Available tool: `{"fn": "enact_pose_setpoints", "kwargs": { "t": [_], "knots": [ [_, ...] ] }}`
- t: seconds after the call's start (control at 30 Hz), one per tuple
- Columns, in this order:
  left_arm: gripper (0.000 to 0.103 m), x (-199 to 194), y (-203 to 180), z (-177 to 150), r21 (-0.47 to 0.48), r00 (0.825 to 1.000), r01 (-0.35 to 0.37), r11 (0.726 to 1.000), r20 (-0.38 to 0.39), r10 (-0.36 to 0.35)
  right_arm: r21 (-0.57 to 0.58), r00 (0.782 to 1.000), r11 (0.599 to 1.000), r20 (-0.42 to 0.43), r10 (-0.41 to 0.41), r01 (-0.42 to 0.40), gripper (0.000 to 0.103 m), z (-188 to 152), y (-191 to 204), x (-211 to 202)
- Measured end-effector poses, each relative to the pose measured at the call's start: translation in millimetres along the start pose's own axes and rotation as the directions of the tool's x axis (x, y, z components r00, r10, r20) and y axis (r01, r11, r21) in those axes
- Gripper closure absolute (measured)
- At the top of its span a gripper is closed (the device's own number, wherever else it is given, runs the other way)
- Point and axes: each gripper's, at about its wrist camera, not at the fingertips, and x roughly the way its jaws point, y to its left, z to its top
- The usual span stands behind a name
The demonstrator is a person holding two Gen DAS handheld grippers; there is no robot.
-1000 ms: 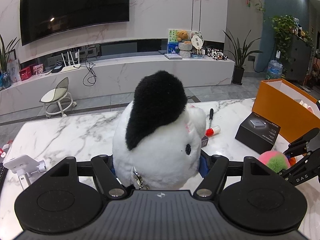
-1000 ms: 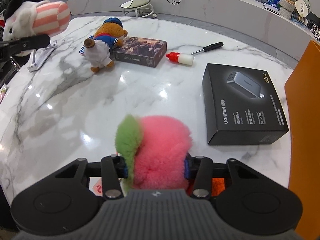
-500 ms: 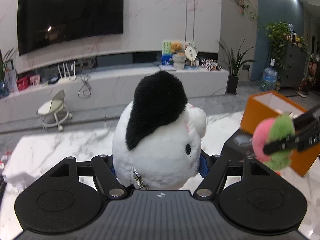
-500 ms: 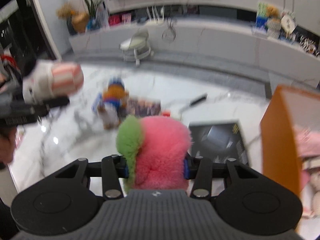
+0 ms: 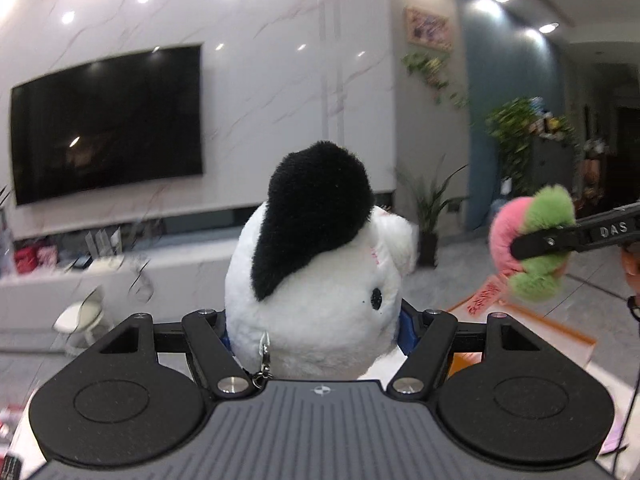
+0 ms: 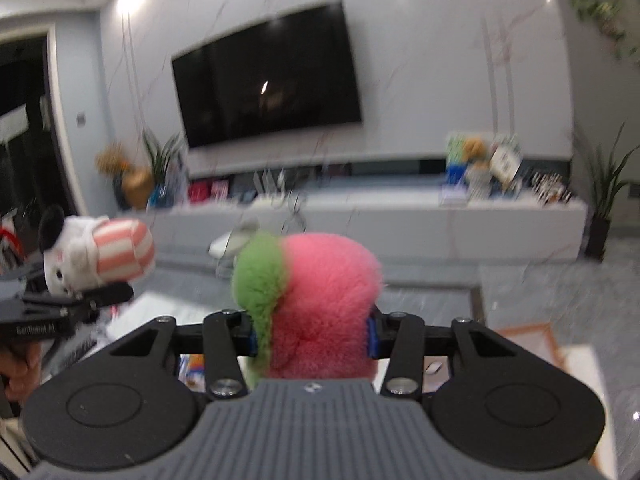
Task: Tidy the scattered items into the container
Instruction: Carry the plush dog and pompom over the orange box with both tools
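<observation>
My left gripper (image 5: 314, 326) is shut on a white plush dog with a black ear (image 5: 320, 264) and holds it high in the air. My right gripper (image 6: 312, 332) is shut on a pink and green fluffy plush (image 6: 316, 300), also raised. The pink and green plush (image 5: 532, 244) shows at the right of the left wrist view. The white plush dog (image 6: 96, 256), with a pink striped part, shows at the left of the right wrist view. An orange edge of the container (image 5: 560, 330) shows low right in the left wrist view; its inside is hidden.
Both views point at the room: a wall TV (image 5: 104, 124), a long white TV bench (image 6: 440, 220), a small stool (image 5: 80, 316) and potted plants (image 5: 432, 208). A strip of marble table (image 6: 160, 312) shows below. The views are blurred.
Both grippers have risen and tilted upward with their plush toys still held. The table and its scattered items have dropped out of view; the right gripper's plush now sits higher in the left view.
</observation>
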Motion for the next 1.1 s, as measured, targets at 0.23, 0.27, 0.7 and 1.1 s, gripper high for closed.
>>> {"fn": "enact_pose_setpoints", "kwargs": {
  "t": [0.23,0.27,0.7,1.1],
  "knots": [
    [0.022,1.6,-74.2,38.6,0.069,0.985,0.138,0.988,0.096,-0.144,0.03,0.984,0.998,0.167,-0.056,0.051,0.055,21.6,-24.7,-69.1],
    [0.022,2.7,-83.6,42.1,0.076,0.981,0.156,0.985,0.105,-0.164,0.034,0.981,0.998,0.182,-0.064,0.059,0.055,22.6,-28.5,-77.5],
    [0.022,60.4,-166.9,49.3,0.076,0.948,0.298,0.952,0.095,-0.304,0.106,0.975,0.988,0.178,-0.129,0.112,0.055,5.5,-90.2,-106.0],
    [0.022,141.8,-202.7,-0.9,0.006,0.943,0.317,0.948,-0.113,-0.314,0.219,0.989,0.967,0.041,-0.142,0.13,0.055,-23.8,-155.3,-79.3]
  ]
}}
